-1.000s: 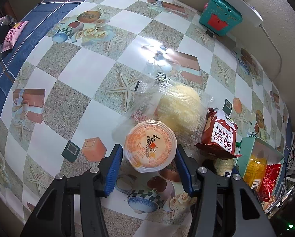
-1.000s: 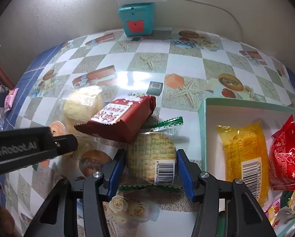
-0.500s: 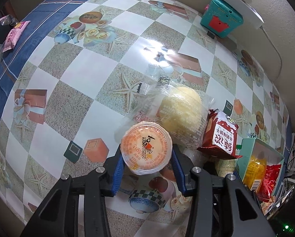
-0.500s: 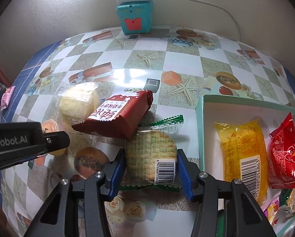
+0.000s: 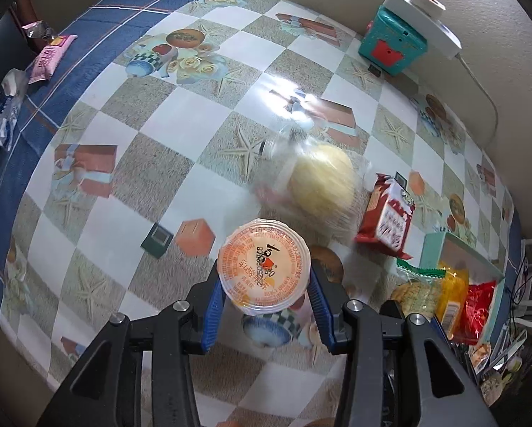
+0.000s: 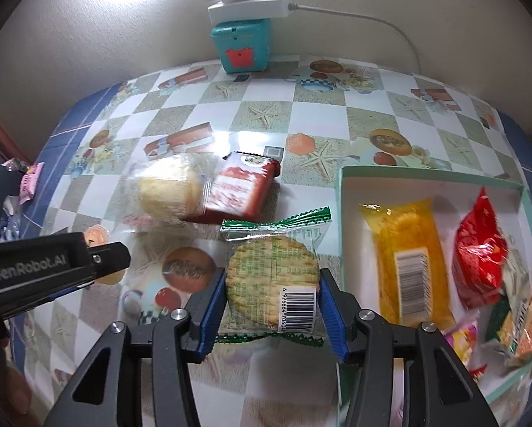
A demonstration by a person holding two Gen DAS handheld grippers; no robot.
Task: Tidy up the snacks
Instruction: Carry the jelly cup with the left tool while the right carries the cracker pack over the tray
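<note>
My left gripper (image 5: 264,302) is shut on an orange jelly cup (image 5: 264,265) and holds it a little above the tablecloth. Clamped in my right gripper (image 6: 272,306) is a round cracker pack (image 6: 273,277) with green crimped ends, raised off the table. On the cloth lie a yellow bun in a clear wrapper (image 5: 321,185) (image 6: 168,192) and a red snack pack (image 5: 387,219) (image 6: 239,192). The left gripper's black body (image 6: 52,270) shows at the left of the right wrist view. A teal-rimmed box (image 6: 340,220) holds a yellow pack (image 6: 406,252) and a red pack (image 6: 479,249).
A teal toy box (image 6: 241,48) with a white power strip (image 6: 248,5) on top stands at the wall, its cord trailing right. A pink packet (image 5: 48,58) and crumpled wrappers lie at the far left on the blue border. More small packs (image 6: 522,320) fill the box's near corner.
The left jaws went from open around the jelly cup to shut on it. Both grippers have risen, each lifting its snack off the cloth.
</note>
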